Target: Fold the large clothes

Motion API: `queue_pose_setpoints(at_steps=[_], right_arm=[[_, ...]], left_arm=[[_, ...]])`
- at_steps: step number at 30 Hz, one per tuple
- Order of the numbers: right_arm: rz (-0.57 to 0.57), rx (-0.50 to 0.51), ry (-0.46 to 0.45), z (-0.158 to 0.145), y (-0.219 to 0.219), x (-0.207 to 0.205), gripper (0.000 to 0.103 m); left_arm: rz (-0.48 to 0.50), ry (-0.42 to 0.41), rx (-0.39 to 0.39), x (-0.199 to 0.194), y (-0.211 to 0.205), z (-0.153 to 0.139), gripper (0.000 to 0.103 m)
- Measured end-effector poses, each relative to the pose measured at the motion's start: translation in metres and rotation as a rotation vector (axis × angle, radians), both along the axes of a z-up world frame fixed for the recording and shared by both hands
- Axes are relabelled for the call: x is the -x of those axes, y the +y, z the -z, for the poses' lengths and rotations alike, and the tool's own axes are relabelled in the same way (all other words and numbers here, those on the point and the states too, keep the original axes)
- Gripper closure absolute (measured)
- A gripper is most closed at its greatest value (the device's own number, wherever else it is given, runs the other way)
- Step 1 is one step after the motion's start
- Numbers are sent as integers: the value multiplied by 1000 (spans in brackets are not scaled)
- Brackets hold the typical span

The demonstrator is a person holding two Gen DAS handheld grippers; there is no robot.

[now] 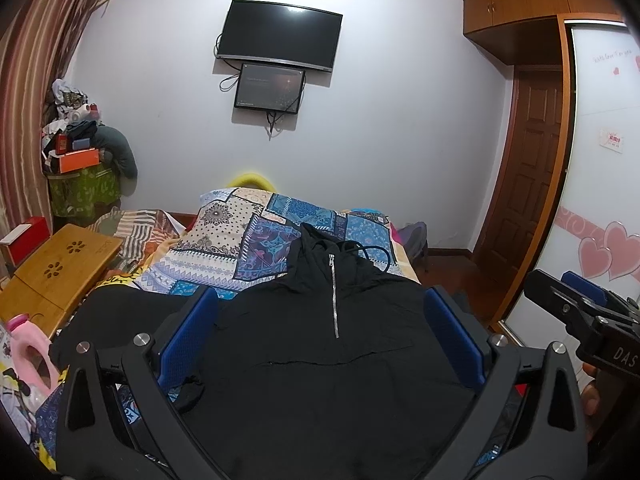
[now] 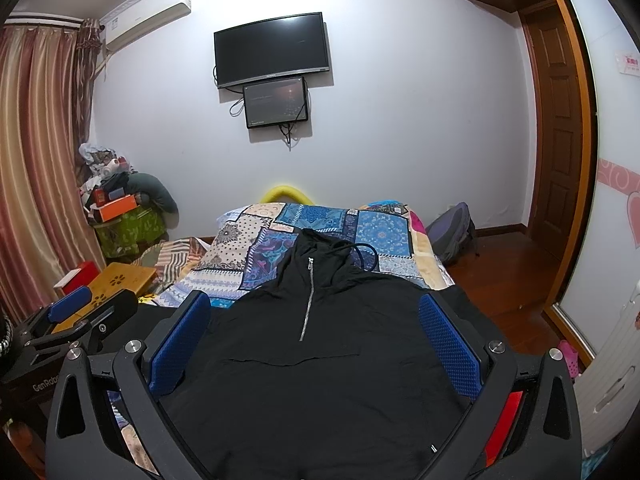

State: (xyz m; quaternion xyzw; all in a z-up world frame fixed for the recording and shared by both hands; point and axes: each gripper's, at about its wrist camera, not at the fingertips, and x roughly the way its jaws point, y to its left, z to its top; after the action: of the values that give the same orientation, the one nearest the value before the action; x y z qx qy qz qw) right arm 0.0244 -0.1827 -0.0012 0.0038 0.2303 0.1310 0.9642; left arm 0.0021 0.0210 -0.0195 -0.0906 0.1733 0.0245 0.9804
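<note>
Two hand-held grippers, left (image 1: 320, 340) and right (image 2: 316, 344), hover with jaws spread wide, gripping nothing. One black hoodie (image 1: 320, 360) lies flat on the bed (image 1: 224, 240) beneath and ahead of both, one zipper (image 1: 334, 296) facing up.

Black hoodie (image 1: 320, 360) lies flat across near end of bed (image 1: 224, 248), nothing stacked on it, so room above its body is clear for both grippers. Left gripper (image 1: 320, 336) and right gripper (image 2: 316, 340) hang over it w/ jaws spread wide, cloth showing between the pads, no contact seen. Grippers sit close side by side: right one crowds right edge of left view, left one crowds left edge of right view, little gap betw. them. Left of bed: wooden lap tray (image 1: 52, 276) and pink bottle (image 1: 28, 348) close to hoodie's left edge, tight there. Right of bed: open floor (image 2: 504, 276), backpack (image 2: 452, 236) further back near wall. Far half of bed is bare quilt.
</note>
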Motion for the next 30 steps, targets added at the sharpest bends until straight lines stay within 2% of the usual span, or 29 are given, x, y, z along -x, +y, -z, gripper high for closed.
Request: queue_pose_setpoints(at_steps=[30], right_arm=[[-6,7,2,-2,4,1,0]], left_arm=[[-3,-11,-7,2,-3,-1,0]])
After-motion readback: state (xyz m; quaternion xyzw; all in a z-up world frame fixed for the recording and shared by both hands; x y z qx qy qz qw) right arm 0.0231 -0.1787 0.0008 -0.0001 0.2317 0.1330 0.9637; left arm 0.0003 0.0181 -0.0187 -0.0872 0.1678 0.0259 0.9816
